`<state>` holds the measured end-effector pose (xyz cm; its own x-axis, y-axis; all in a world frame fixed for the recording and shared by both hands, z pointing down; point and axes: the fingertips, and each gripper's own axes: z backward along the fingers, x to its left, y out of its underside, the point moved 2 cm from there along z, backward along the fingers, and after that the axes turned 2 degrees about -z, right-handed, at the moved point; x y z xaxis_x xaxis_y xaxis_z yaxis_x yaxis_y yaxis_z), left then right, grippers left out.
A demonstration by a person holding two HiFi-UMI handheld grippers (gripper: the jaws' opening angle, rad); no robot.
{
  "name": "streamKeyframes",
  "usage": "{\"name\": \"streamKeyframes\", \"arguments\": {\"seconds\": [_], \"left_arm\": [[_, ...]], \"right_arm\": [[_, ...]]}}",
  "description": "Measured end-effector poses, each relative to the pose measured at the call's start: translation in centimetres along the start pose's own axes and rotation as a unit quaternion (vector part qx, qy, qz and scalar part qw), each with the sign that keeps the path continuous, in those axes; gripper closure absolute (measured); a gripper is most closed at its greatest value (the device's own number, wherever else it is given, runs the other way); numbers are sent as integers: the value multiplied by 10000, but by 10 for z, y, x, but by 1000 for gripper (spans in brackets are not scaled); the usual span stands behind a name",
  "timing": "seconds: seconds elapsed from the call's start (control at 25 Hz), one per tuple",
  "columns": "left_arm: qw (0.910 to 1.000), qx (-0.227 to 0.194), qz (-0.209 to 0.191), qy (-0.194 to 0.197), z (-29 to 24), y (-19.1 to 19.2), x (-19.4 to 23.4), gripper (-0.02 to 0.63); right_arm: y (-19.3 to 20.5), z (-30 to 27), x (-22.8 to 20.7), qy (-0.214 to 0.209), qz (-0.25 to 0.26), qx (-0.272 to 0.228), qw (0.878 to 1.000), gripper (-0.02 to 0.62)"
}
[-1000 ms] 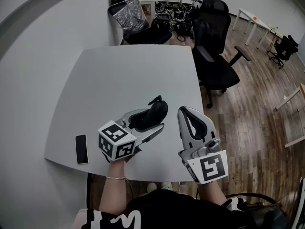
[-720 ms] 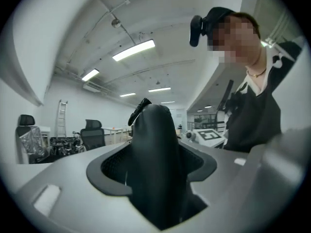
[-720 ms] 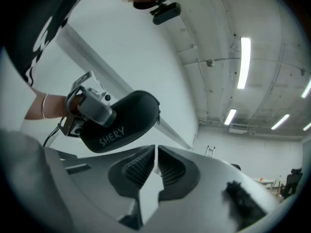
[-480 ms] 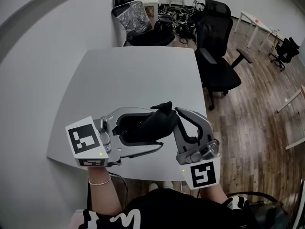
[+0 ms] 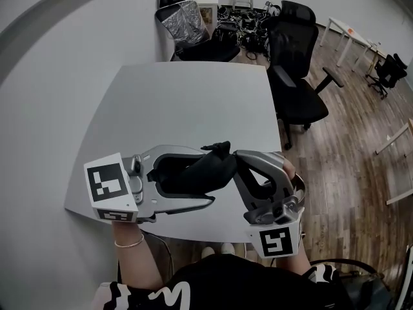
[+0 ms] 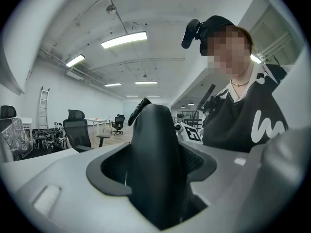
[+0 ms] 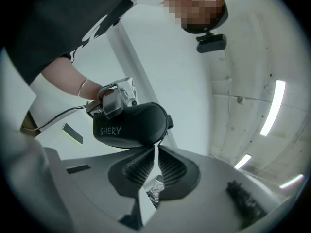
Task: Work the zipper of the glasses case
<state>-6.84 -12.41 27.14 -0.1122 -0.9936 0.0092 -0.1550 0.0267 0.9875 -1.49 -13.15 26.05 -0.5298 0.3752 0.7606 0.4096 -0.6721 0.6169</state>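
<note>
Two grippers hang over the near edge of a pale grey table, one in each of the person's hands. The left gripper lies on its side with its jaws spread wide and clamped on a black glasses case, which is lifted clear of the tabletop. In the left gripper view the case stands on end and fills the gap between the two pads, with a short black tab sticking up from its top. The right gripper points at the case's right end, its tips right at the shell. In the right gripper view its jaws are drawn together with only a thin slit between them, and the case, printed "SHERY", sits just past the tips. Whether they pinch the zipper pull cannot be told. A black office chair stands beyond the table's right side.
</note>
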Motion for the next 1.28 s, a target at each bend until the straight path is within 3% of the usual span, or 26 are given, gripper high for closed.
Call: {"name": "streamKeyframes", "arguments": {"seconds": [0.2,0.4,0.64,0.76,0.88,0.96,1.08,1.28], "left_arm": [[9999,84,76,91,5,5,-10,304],[9995,281,102,23,7,11,-16,303],[9984,543,93,103,6,21,-21,301],[9969,630,-292,-357,2,24,-19,285],[9867,700,-856,-1191,-12,28,-15,282],[9813,594,-1152,-1427,-27,29,-12,235],[9826,164,-1302,-1314,-36,25,-9,232],[9953,-337,-685,-602,-35,25,-17,236]], "right_arm": [[-9,5,3,-2,92,-84,9999,584],[-16,11,0,1,-194,-235,9995,586],[-14,15,11,-283,268,-154,9991,588],[-17,16,8,-306,-5,-168,9994,589],[-24,18,8,-439,-226,-171,9986,589],[-26,19,8,-483,-271,-210,9982,589],[-30,21,10,-649,-147,-373,9971,589],[-33,22,12,-788,50,-510,9956,591]]}}
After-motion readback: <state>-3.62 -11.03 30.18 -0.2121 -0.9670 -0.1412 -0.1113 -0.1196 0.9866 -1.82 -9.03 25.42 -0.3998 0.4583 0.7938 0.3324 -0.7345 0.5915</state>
